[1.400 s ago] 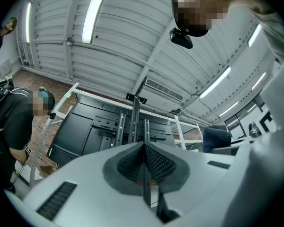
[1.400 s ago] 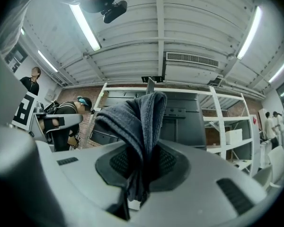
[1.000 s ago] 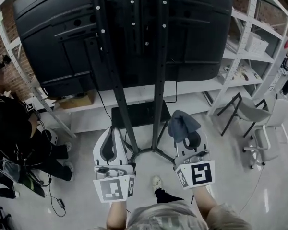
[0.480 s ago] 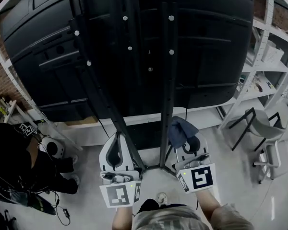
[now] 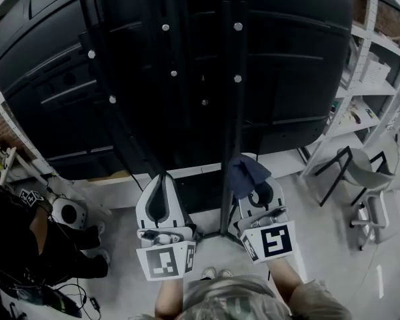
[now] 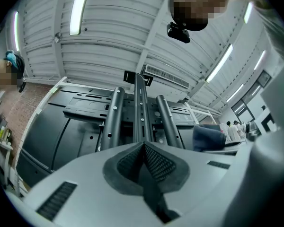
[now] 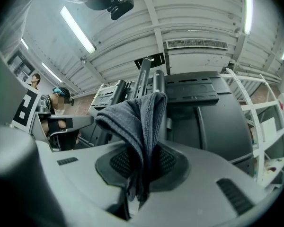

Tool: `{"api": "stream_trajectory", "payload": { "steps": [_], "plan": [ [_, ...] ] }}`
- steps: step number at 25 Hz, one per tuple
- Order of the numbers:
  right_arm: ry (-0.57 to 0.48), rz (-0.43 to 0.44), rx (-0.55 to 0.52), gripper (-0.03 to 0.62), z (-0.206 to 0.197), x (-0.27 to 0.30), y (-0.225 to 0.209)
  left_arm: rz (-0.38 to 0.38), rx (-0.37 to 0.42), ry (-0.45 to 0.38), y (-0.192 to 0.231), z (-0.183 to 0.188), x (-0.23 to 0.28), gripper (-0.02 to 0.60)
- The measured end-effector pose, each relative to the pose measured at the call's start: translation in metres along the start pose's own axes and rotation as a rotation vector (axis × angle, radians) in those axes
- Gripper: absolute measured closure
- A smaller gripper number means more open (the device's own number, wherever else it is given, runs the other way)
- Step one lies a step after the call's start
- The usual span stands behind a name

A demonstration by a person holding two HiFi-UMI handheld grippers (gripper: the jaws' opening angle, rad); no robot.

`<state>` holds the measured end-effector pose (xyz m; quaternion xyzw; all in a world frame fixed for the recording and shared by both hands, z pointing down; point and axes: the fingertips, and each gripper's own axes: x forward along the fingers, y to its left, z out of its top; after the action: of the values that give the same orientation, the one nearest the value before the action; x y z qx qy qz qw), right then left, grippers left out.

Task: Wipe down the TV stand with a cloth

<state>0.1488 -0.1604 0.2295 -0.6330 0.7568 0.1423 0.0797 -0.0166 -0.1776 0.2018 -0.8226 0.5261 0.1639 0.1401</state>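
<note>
Right gripper view: right gripper (image 7: 141, 174) jaws clamped on a grey cloth (image 7: 137, 122). Left gripper view: left gripper (image 6: 143, 148) jaws together, nothing between them. Head view alone shows floor (image 5: 320, 245) beneath the TV stand (image 5: 230, 112) and white shelving (image 5: 380, 79) beside it. Both grippers point upward, flanking its upright post.

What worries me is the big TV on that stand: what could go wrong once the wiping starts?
The cloth is pinched by one fold in the right claw, the rest flopping free; dragging along a stand post might pull it out.
The TV hangs on those posts, so a hard push could rock it.
The left claw, shut and empty, sits near the posts and may knock them.
</note>
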Motion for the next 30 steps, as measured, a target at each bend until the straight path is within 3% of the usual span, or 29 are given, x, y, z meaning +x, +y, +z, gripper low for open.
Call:
{"api": "stream_trajectory", "payload": {
  "steps": [9,12,15,20,26,30],
  "plan": [
    [-0.039,0.001,-0.019,0.530,0.014,0.010,0.005,-0.068,-0.005,0.004,0.000,-0.003,0.015,0.565],
    [-0.037,0.016,-0.082,0.530,0.029,0.016,0.008,-0.093,0.022,0.011,-0.001,0.003,0.019,0.565],
    [-0.025,-0.007,-0.302,0.530,0.059,0.029,0.006,-0.104,0.045,0.004,0.000,0.011,0.027,0.565],
    [-0.097,-0.167,-0.732,0.530,0.155,0.061,-0.012,-0.119,0.026,-0.018,-0.001,0.024,0.038,0.565],
    [-0.161,-0.401,-1.062,0.530,0.246,0.103,-0.038,-0.162,0.008,-0.047,-0.012,0.036,0.043,0.565],
    [-0.123,-0.460,-1.192,0.530,0.263,0.120,-0.043,-0.164,-0.007,-0.060,-0.011,0.036,0.043,0.565]
  ]
}}
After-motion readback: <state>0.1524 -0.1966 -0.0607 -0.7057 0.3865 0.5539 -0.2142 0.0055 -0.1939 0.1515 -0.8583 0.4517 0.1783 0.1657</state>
